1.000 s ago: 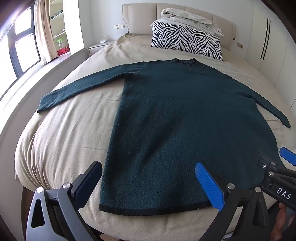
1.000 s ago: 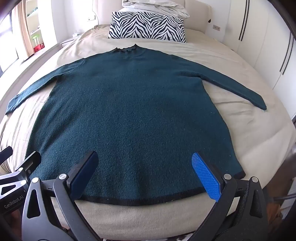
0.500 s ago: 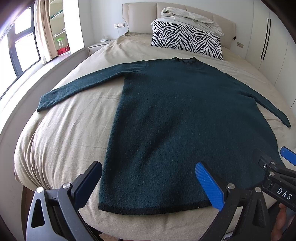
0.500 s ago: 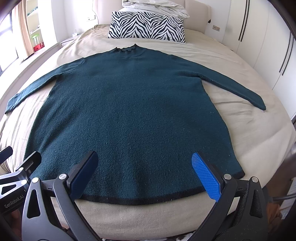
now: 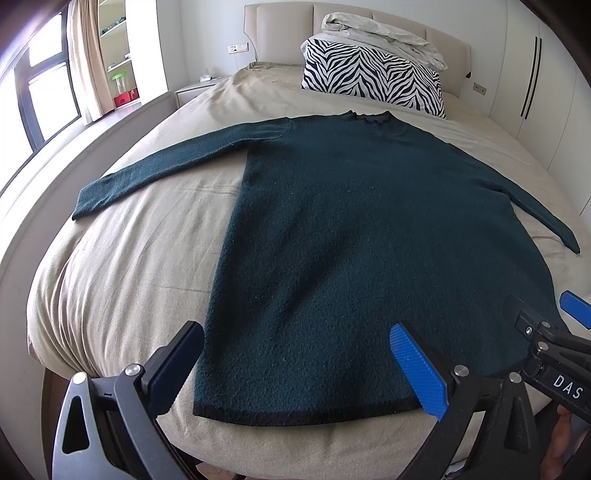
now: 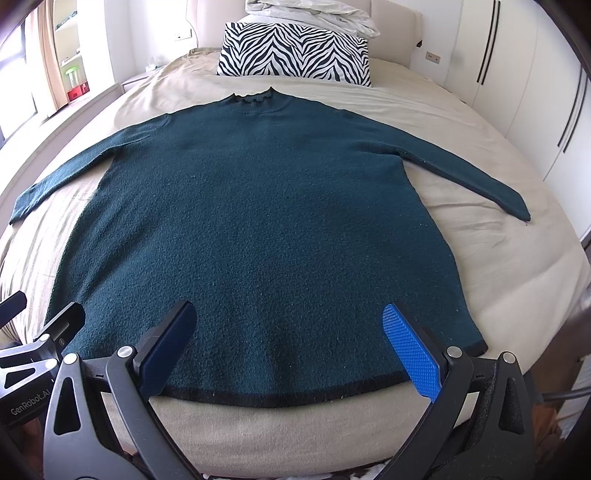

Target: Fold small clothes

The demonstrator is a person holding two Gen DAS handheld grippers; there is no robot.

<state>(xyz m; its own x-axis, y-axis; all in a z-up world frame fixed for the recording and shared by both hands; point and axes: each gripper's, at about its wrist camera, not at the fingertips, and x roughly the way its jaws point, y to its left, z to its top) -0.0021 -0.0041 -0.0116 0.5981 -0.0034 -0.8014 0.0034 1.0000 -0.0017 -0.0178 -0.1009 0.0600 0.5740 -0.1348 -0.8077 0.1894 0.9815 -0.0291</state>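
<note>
A dark teal long-sleeved sweater (image 5: 362,229) lies flat on the bed, face up, collar toward the headboard, both sleeves spread out; it fills the right wrist view (image 6: 258,221). Its black-trimmed hem (image 6: 280,397) lies near the foot edge. My left gripper (image 5: 295,354) is open and empty, above the hem's left part. My right gripper (image 6: 288,339) is open and empty, above the middle of the hem. The right gripper also shows at the right edge of the left wrist view (image 5: 554,354); the left gripper shows at the left edge of the right wrist view (image 6: 33,354).
The bed has a beige cover (image 5: 122,266). A zebra-striped pillow (image 5: 373,81) with a folded white duvet (image 5: 380,33) on it stands at the headboard. A window and shelves are on the left, white wardrobe doors (image 6: 517,85) on the right.
Both grippers have lifted or drawn back very slightly; the sweater has not moved and both grippers stay open.
</note>
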